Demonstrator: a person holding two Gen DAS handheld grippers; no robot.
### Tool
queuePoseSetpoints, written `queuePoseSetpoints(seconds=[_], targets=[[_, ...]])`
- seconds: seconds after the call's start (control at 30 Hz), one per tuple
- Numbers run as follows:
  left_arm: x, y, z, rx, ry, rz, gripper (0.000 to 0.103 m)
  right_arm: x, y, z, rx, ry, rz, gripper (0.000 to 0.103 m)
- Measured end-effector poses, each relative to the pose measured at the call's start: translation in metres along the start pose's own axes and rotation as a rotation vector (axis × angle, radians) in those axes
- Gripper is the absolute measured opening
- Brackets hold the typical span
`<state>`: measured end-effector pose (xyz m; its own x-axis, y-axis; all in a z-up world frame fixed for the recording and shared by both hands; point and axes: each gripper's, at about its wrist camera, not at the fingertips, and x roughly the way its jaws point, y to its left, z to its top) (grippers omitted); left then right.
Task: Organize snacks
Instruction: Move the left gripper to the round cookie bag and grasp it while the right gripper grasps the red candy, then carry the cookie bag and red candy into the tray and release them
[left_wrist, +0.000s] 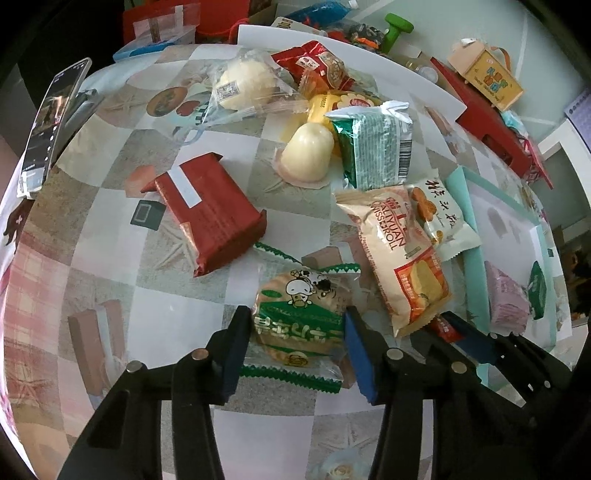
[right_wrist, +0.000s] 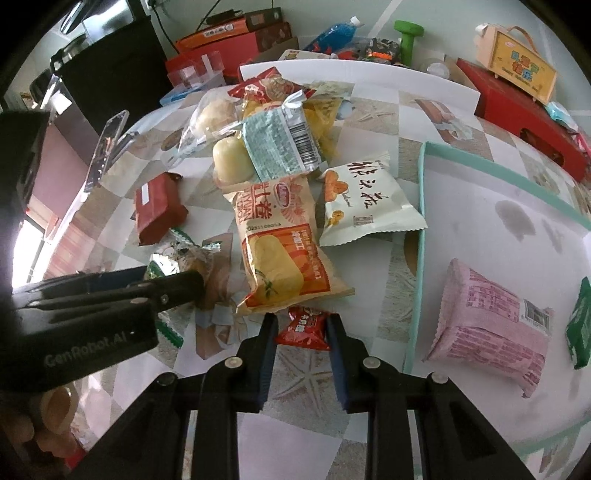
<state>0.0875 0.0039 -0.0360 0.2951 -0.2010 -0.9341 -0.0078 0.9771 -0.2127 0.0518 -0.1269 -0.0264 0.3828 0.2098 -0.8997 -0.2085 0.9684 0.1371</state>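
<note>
My left gripper (left_wrist: 295, 328) is open around a round green-and-white rice cracker packet (left_wrist: 295, 321) lying on the table; it also shows in the right wrist view (right_wrist: 199, 262). My right gripper (right_wrist: 301, 328) is open around a small red candy packet (right_wrist: 304, 328). A Swiss roll bag (right_wrist: 280, 243), a white biscuit packet (right_wrist: 365, 199), a red wrapped block (left_wrist: 210, 218) and a pile with a jelly cup (left_wrist: 306, 151) lie on the table. A teal-rimmed tray (right_wrist: 421, 229) on the right holds a pink packet (right_wrist: 491, 325) and a green packet (right_wrist: 580, 325).
A phone (left_wrist: 48, 122) stands at the table's left edge. A red box (right_wrist: 524, 107) with a wooden toy box (right_wrist: 517, 62) sits at the back right. A white board (right_wrist: 406, 77), bottles and boxes crowd the back. The left gripper body (right_wrist: 92, 314) lies at my right gripper's left.
</note>
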Motion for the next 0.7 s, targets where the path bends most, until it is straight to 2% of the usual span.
queuePoseSetpoints(seconds=[0.33, 0.7], targets=[[-0.028, 0.009, -0.007, -0.012, -0.057, -0.033, 0.052, -0.02, -0.009, -0.002, 0.038, -0.03, 0.016, 0.029], [-0.062, -0.004, -0.01, 0.032, -0.151, -0.061, 0.052, -0.057, -0.007, 0.005, 0.043, -0.133, 0.035, 0.029]])
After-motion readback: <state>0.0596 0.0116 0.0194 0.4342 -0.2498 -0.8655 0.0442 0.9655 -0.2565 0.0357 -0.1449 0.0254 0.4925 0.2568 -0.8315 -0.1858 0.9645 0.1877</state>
